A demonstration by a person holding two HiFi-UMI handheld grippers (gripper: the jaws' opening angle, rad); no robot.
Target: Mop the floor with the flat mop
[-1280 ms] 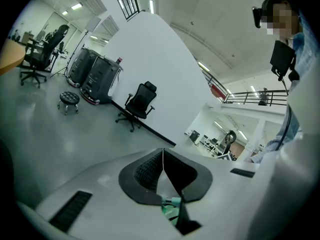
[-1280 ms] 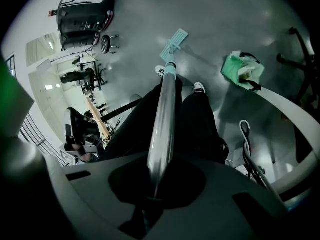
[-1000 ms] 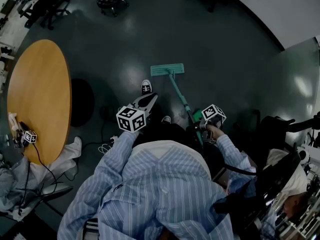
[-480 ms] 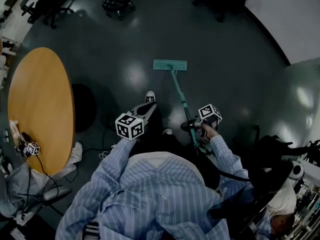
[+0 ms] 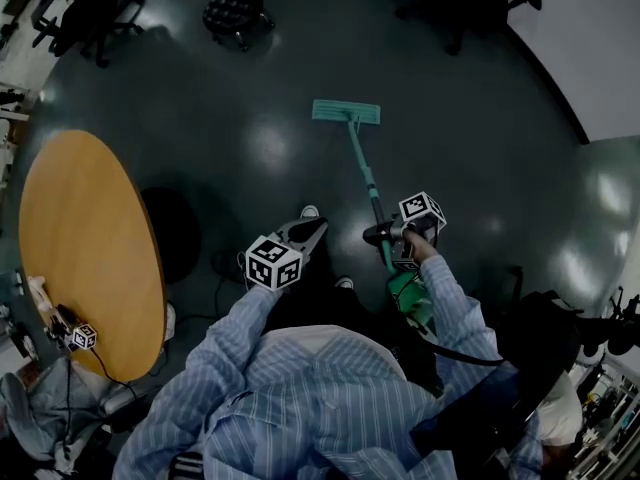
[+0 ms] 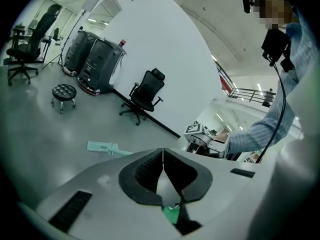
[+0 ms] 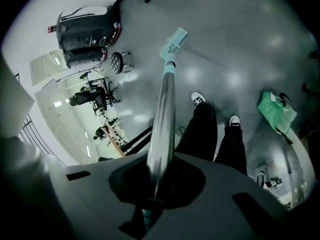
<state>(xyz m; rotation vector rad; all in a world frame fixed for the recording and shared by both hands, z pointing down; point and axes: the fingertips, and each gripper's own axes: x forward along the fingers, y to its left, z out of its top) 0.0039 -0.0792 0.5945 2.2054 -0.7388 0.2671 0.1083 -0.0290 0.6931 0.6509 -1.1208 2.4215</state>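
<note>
The flat mop lies with its teal head [image 5: 346, 112] flat on the dark floor ahead of me. Its thin handle [image 5: 368, 186] slopes back to my right gripper [image 5: 381, 235], which is shut on it. In the right gripper view the metal handle [image 7: 165, 109] runs up from between the jaws to the mop head [image 7: 175, 38]. My left gripper [image 5: 316, 228] hangs to the left of the handle, apart from it, shut and holding nothing. The left gripper view has the meeting jaw tips [image 6: 162, 152] and the mop head [image 6: 102, 147] beyond them.
A round wooden table [image 5: 85, 238] stands to the left. A black stool [image 5: 236, 10] and office chairs [image 6: 146, 91] stand at the far side, near black machines [image 6: 95, 59]. A green bag [image 7: 276, 111] lies beside my shoes [image 7: 198, 98]. A white wall [image 5: 590, 38] borders the right.
The mop head has slid forward, away from my feet, with the right gripper still on the handle. The left gripper has stayed shut beside it.
</note>
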